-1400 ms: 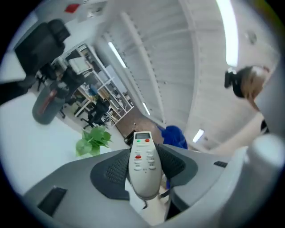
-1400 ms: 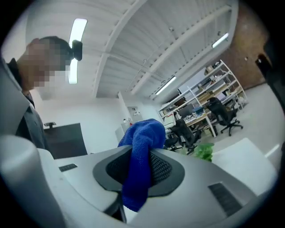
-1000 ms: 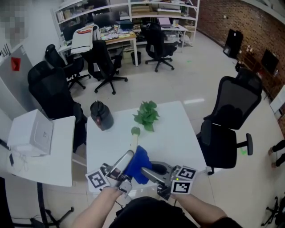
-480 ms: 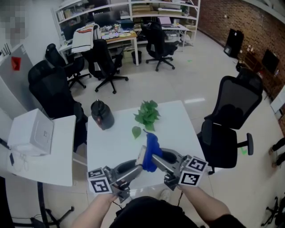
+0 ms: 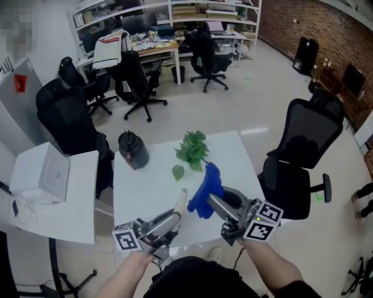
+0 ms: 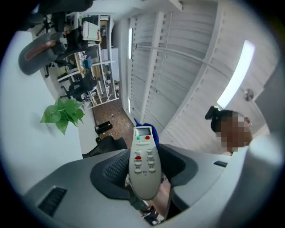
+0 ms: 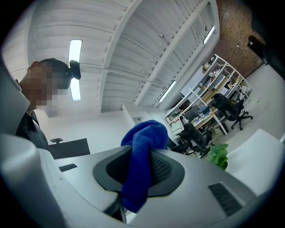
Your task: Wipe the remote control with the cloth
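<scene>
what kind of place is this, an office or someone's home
Most likely an open-plan office: black swivel chairs, a cluttered desk under wall shelves at the back, and a brick wall on one side.

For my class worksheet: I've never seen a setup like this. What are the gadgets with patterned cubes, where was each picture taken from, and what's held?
No robot here: a person holds a tool with a two-fingered claw in each hand; the cubes belong to the tools. The head view comes from a camera on the person's head, looking down at a white table with a plant and a black jug. The other two come from cameras on the tools. The left claw grips a remote control; the right claw grips a blue cloth.
</scene>
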`<state>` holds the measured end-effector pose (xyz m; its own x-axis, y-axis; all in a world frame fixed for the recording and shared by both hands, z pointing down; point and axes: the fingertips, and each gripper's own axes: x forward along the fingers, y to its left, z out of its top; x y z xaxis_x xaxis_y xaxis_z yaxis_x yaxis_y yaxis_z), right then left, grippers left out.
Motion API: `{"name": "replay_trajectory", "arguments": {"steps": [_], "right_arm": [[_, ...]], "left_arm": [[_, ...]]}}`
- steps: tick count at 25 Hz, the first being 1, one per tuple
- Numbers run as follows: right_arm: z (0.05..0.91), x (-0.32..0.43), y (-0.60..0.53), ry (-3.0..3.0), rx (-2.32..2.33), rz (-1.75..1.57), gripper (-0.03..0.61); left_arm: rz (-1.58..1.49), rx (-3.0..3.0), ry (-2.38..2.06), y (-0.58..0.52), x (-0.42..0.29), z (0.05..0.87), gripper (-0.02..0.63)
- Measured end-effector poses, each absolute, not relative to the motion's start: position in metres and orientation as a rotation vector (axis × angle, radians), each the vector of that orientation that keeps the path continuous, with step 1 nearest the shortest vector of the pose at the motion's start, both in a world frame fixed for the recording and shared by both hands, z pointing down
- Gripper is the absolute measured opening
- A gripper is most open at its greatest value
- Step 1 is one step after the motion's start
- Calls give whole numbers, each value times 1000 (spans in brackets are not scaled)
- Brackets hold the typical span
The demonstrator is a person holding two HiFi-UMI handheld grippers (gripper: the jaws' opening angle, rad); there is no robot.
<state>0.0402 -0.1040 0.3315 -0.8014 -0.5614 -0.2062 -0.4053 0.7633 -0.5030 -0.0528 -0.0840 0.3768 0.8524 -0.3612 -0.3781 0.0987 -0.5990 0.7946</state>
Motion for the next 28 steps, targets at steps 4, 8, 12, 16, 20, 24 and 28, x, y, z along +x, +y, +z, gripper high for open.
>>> {"name": "replay_trajectory", "arguments": {"steps": [4, 8, 12, 16, 20, 24, 28], "right_arm": [[346, 18, -84, 2657, -656, -684, 86], [374, -15, -65, 2724, -564, -791, 86], [387, -31, -59, 2762, -526, -837, 86], [385, -23, -65, 2752, -546, -831, 86], [380, -7, -75, 2737, -605, -806, 86], [374, 8, -84, 2718, -661, -779, 86], [370, 25, -90, 2704, -750, -729, 86]], "left_arm": [[-824, 2015, -235, -108, -74, 365, 204], [-872, 1994, -257, -118, -80, 358, 204], [-771, 2054, -225, -106, -64, 359, 204], [-653, 2113, -189, -91, -54, 369, 204], [-488, 2175, -127, -71, -42, 379, 204], [-343, 2237, -127, -55, -37, 397, 204], [-263, 2335, -269, -59, -39, 410, 204]]}}
